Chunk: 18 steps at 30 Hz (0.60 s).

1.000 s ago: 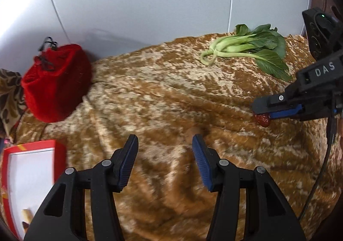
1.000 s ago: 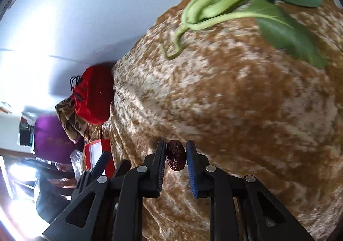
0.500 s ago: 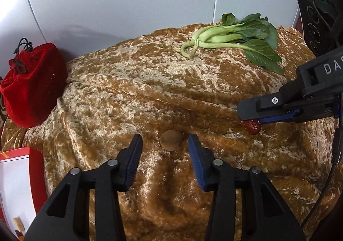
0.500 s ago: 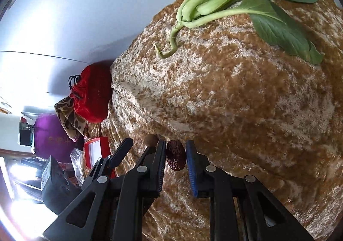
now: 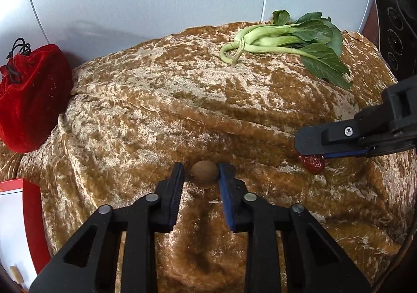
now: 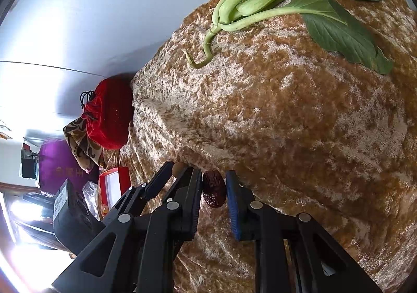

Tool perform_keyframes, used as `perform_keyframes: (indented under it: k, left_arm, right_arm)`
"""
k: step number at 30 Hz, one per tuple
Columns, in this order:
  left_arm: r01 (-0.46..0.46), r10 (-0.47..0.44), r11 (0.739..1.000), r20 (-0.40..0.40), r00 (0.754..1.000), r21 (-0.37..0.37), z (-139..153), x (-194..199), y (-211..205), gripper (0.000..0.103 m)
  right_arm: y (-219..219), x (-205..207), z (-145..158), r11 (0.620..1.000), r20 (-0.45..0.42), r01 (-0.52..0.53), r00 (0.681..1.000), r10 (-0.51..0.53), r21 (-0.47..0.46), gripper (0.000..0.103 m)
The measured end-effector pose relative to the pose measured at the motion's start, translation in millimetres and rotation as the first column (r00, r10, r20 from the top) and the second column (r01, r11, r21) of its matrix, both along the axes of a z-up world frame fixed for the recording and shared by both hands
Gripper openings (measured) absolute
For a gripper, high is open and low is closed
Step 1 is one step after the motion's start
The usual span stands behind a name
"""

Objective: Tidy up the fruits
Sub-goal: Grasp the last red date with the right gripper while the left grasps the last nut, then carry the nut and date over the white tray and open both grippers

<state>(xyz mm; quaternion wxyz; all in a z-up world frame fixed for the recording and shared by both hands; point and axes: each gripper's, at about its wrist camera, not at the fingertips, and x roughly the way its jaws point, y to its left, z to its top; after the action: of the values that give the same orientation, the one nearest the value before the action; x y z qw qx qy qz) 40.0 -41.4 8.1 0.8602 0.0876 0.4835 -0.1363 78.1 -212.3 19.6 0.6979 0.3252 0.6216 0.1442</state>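
A small round brown fruit (image 5: pixel 204 174) sits on the golden-brown velvet cloth (image 5: pixel 182 89). My left gripper (image 5: pixel 201 175) has closed on it, one finger on each side. My right gripper (image 6: pixel 214 188) is shut on a dark red date (image 6: pixel 214 189) and holds it just above the cloth; it shows at the right in the left wrist view (image 5: pixel 312 160), with the date (image 5: pixel 312 162) under its tip. In the right wrist view the brown fruit (image 6: pixel 178 168) peeks out between the left gripper's fingers.
A bunch of bok choy (image 5: pixel 289 42) lies at the back right of the cloth. A red drawstring pouch (image 5: pixel 28 95) stands at the left by the grey wall. A red-rimmed white box (image 5: pixel 15 225) is at the lower left.
My left gripper moved forward over the brown fruit and its fingers closed from wide open onto it. The right gripper kept hold of the date and stayed at the right.
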Motion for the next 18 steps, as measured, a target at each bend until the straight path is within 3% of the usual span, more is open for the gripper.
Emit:
perform_keyframes:
  k: [8, 18]
  left_arm:
    - [0.0, 0.0, 1.0, 0.005, 1.0, -0.008, 2.8, -0.7, -1.2, 0.019]
    - [-0.016, 0.013, 0.999, 0.09, 0.996, 0.028, 38.9, -25.4, 12.1, 0.019]
  right_arm:
    - [3.5, -2.8, 0.2, 1.0, 0.001, -0.006, 1.0, 0.006, -0.003, 0.019]
    - [25.7, -6.1, 7.3, 0.998, 0.017, -0.059, 0.998, 0.059, 0.004, 0.019]
